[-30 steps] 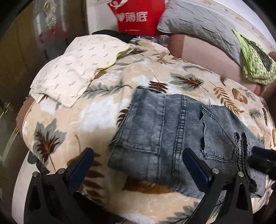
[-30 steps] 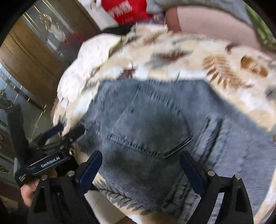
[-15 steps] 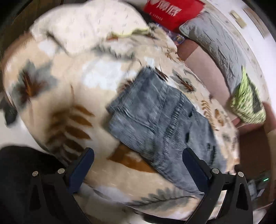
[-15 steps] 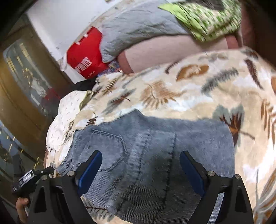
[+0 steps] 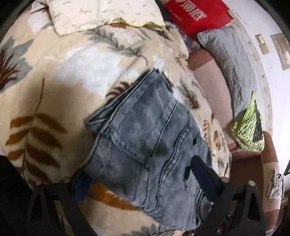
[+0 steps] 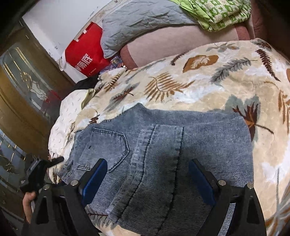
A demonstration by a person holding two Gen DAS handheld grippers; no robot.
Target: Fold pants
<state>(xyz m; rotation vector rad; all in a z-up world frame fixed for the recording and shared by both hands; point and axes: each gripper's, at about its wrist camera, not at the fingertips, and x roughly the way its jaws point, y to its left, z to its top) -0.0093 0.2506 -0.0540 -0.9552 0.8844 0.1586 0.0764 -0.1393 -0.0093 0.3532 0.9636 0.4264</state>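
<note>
Pants: we see the grey-blue jeans (image 5: 145, 138) folded into a compact block, lying flat on the leaf-print blanket (image 5: 54, 94). In the left wrist view they run from about 12 o'clock of centre down to 5 o'clock; in the right wrist view they fill the lower middle, back pocket at 9 o'clock.

Left gripper: our left gripper (image 5: 141, 176) hangs low over the near edge of the jeans. Its jaws are closing, and the denim lies between them. The left finger (image 5: 81, 187) sits at the fabric's edge and the right finger (image 5: 203, 174) lies over the denim. We cannot see the pads pressing on it.

Right gripper: our right gripper (image 6: 145, 179) hovers over the jeans at 6 o'clock, jaws spread wide, with nothing clamped.

Hand: in the right wrist view, a hand (image 6: 28, 201) at 8 o'clock carries the left gripper.

Surroundings: a cream pillow (image 5: 101, 14) at 12 o'clock, a red bag (image 5: 197, 14) at 1 o'clock, a grey pillow (image 5: 233, 59) and green patterned cloth (image 5: 248, 130) at 3 o'clock.
</note>
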